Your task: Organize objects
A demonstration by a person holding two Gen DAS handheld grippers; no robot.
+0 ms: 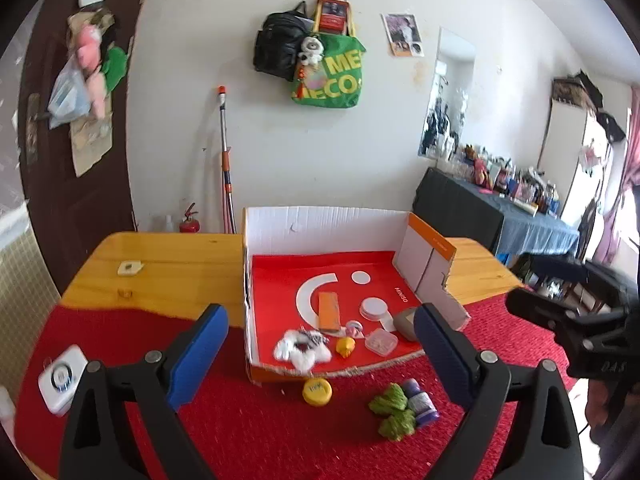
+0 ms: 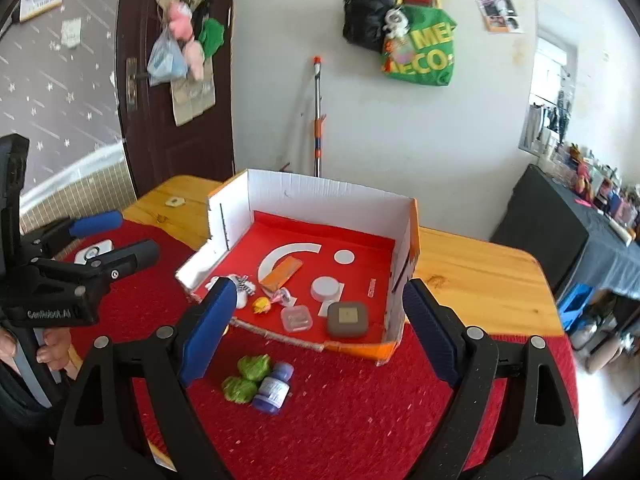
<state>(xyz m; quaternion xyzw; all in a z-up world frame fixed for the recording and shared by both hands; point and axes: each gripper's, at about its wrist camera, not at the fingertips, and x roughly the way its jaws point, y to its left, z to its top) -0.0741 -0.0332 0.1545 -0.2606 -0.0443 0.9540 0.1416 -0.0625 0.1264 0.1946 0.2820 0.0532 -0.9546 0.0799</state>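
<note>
Nearest the right wrist camera, on the red cloth (image 2: 360, 400), lie two green knitted pieces (image 2: 247, 378) touching a small purple bottle (image 2: 274, 388). The right gripper (image 2: 316, 328) hangs above them with its jaws wide apart and nothing between them. The left gripper (image 1: 320, 354) is likewise spread and empty, pointing at the open front of the cardboard box (image 1: 320, 220), with a yellow cap (image 1: 317, 391) on the cloth just in front of that edge.

Judging by the layout, the gathering step is partly done: three kinds of item remain outside the box. The next move likely calls for lowering a gripper over the bottle or a green piece, closing on it alone despite its touching neighbours, then lifting it over the torn front lip.

Counted inside the box: one orange bar (image 1: 329, 311), one white round disc (image 1: 374, 307), one clear square case (image 1: 381, 342), one grey square pad (image 2: 347, 319), one yellow duck-like toy (image 1: 345, 347), one wrapped sweet (image 1: 355, 329), one white-and-checked cloth bundle (image 1: 302, 350). Outside: two green pieces, one bottle, one cap, plus a white gadget (image 1: 62, 378) on the surface to the left.
</note>
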